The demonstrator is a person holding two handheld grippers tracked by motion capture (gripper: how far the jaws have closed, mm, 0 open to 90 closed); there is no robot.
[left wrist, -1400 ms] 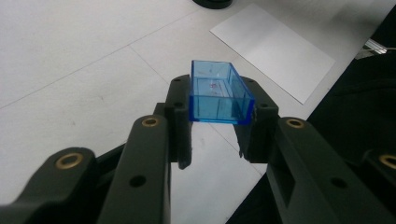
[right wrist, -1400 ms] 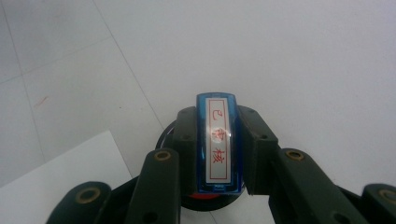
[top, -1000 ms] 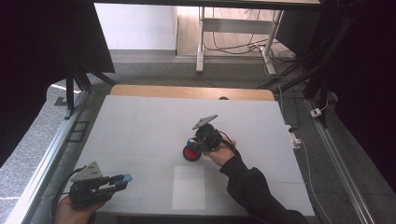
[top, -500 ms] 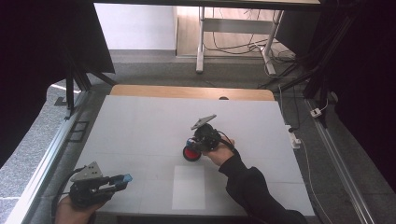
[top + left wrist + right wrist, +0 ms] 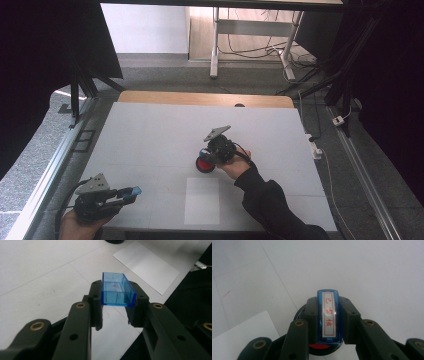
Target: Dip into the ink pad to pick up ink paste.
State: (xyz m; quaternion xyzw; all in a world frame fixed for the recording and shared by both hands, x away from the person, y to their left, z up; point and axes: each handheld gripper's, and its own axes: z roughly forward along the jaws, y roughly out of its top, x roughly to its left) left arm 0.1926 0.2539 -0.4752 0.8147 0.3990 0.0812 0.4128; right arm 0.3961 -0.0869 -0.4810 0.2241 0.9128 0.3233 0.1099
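Pinching a blue-edged stamp (image 5: 329, 318), the right gripper (image 5: 214, 152) holds it just above a red ink pad (image 5: 204, 164) (black rim). Left gripper (image 5: 122, 194) clamps a clear blue cap (image 5: 117, 289) between its tips, paper sheet (image 5: 147, 266) just ahead.

Left hand-held gripper (image 5: 117, 308) clamping clear blue cap (image 5: 117, 290), white table (image 5: 37, 270), paper sheet (image 5: 147, 261) beyond

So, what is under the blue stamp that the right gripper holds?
Under the blue stamp, held upright by the right gripper, sits a round ink pad with a black rim and red inside. The stamp and the jaws cover most of the pad; whether they touch cannot be told.
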